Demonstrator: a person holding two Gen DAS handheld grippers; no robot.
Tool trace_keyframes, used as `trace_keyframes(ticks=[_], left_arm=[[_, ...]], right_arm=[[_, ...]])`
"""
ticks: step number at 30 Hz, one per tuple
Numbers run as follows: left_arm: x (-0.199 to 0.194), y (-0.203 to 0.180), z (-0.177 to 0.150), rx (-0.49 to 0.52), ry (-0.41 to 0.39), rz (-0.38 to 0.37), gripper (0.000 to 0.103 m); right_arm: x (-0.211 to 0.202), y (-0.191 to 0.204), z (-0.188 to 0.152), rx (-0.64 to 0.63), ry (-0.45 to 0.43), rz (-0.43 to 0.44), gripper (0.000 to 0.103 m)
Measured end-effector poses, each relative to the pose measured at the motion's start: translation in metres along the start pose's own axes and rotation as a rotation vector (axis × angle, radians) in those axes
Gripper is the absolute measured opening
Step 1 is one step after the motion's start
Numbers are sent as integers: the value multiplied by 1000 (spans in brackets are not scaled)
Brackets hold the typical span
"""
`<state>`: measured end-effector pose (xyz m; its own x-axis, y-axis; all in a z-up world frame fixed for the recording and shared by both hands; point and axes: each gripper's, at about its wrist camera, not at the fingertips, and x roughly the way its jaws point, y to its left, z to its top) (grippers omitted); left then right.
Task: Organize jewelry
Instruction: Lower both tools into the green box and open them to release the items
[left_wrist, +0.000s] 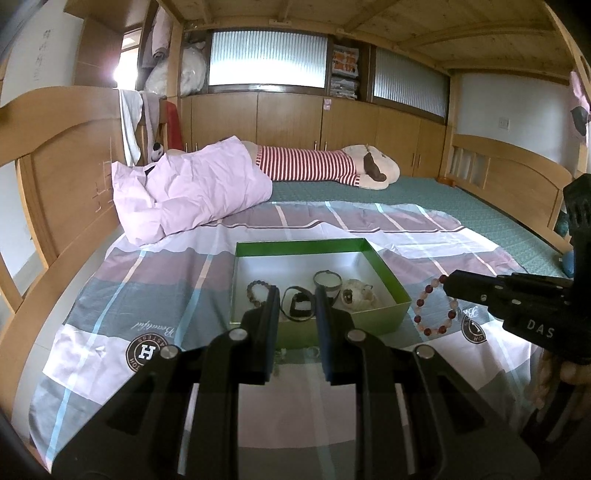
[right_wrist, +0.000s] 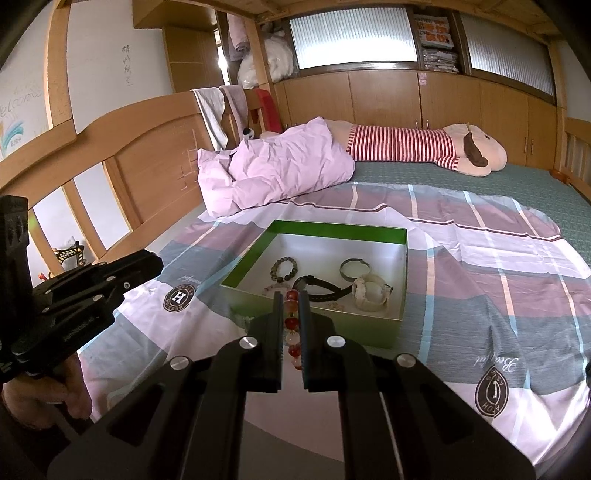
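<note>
One red, pink and clear beaded bracelet (right_wrist: 291, 332) hangs clamped between the closed jaws of the right gripper (right_wrist: 291, 302), just beside the near right corner of an open green cardboard box (right_wrist: 317, 227) with a silver-white inside. The box sits on a checked pink, grey and white bedsheet (right_wrist: 480, 266) spread over a green mattress (right_wrist: 535, 184).

Inside the box lie a dark beaded bracelet (right_wrist: 283, 268), a black-strapped wristwatch (right_wrist: 317, 286), a thin metal bangle (right_wrist: 354, 267) and a white wristwatch (right_wrist: 371, 291).

The left gripper (left_wrist: 297, 295) hovers over the box's near edge, its jaws slightly apart and holding nothing. White letters "DAS" show on the side of the right gripper in the left wrist view.

The sheet carries round dark logos: one with a large "H" (right_wrist: 180, 298), and another (right_wrist: 493, 393) beside cursive writing that seems to read "Beautiful".

Toward the sheet's far left corner lies a crumpled pale pink pillow (right_wrist: 273, 170). Behind it a cream plush toy in a red-and-white striped shirt (right_wrist: 424, 147) stretches along the mattress's far edge. On the white wall (right_wrist: 122, 51) at the left, "Welcome" is drawn in colour.
</note>
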<state>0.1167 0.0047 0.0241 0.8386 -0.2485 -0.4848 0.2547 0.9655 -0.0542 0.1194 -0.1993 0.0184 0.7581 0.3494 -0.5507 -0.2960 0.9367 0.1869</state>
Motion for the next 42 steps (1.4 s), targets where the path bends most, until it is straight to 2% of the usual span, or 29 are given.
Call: trace_keyframes(ticks=[19,24,28,32,42], left_arm=[[9,-2,-2,9,21,-2,19],[20,-2,8,10,17,1,19],[45,-3,27,24,18,-3,19],[77,4,41,-32,40,-26,19],[181,23,68,-94,121,-3,20]], right_arm=[[3,-1,0,3,6,2,8],[10,-8,15,7,-7,0,8],[28,-21,34,24,-17,6,8],[56,-37,46,60,-16,11,8],[137,-82,69,112,10,-57,8]])
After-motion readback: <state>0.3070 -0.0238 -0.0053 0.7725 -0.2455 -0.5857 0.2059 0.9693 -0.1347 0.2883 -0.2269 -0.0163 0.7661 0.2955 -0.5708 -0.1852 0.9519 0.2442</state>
